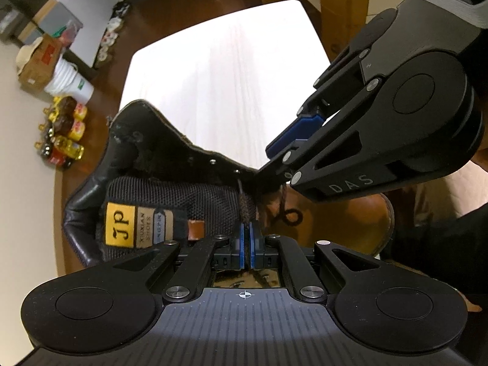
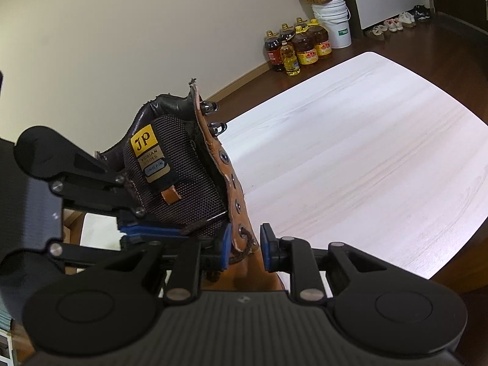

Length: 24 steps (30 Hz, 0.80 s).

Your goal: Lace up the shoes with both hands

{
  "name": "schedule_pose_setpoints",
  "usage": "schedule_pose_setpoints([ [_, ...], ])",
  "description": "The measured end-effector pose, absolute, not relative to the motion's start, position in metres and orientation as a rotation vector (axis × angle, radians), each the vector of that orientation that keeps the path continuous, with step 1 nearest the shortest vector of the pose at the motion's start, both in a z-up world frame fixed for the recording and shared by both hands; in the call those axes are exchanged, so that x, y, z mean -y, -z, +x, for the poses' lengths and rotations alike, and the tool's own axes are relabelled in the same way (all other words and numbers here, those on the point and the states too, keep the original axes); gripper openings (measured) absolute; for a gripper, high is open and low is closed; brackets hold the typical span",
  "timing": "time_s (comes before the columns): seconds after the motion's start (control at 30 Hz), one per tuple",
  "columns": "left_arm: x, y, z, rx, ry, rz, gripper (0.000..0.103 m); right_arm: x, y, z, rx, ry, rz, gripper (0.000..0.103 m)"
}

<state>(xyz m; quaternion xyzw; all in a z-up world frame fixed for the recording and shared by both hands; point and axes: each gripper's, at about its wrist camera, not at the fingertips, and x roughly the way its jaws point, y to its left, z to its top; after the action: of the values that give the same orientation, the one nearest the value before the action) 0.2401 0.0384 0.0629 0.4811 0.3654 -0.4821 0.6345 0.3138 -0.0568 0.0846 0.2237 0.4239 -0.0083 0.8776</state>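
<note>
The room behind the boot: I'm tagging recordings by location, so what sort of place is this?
Probably a home, not a lab: cooking oil bottles and a white bucket stand on the wood floor by the wall, and shoes are lined up further along.

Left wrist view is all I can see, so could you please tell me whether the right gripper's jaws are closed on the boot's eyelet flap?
Observer: No. The right gripper is open. Its pads stand on either side of the brown eyelet flap, and neither presses on it.
Operator: Thank you. Is any lace between them?
Observer: Yes. A braided brown lace comes out of the lowest visible eyelet and sits between those pads.
Operator: And the hooks higher up?
Observer: Both metal hooks near the collar carry no lace.
</note>
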Motion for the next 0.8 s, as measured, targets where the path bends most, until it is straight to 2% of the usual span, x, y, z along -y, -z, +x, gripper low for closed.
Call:
schedule_pose_setpoints([
  [0.33, -0.03, -0.062, 0.24, -0.812, 1.108, 1.11, 0.004, 0.065, -0.082, 0.31, -0.893, -0.023, 0.505, 0.022],
  [0.5, -0.025, -0.061, 0.243, -0.816, 1.084, 1.111, 0.004, 0.077, -0.082, 0.304, -0.881, -0.059, 0.614, 0.02],
  [0.67, -0.021, -0.06, 0.244, -0.804, 1.084, 1.109, 0.004, 0.128, -0.049, 0.297, -0.833, 0.014, 1.14, 0.021],
  [0.8, -0.024, -0.06, 0.244, -0.792, 1.086, 1.107, 0.004, 0.138, -0.019, 0.298, -0.811, 0.022, 1.43, 0.021],
])
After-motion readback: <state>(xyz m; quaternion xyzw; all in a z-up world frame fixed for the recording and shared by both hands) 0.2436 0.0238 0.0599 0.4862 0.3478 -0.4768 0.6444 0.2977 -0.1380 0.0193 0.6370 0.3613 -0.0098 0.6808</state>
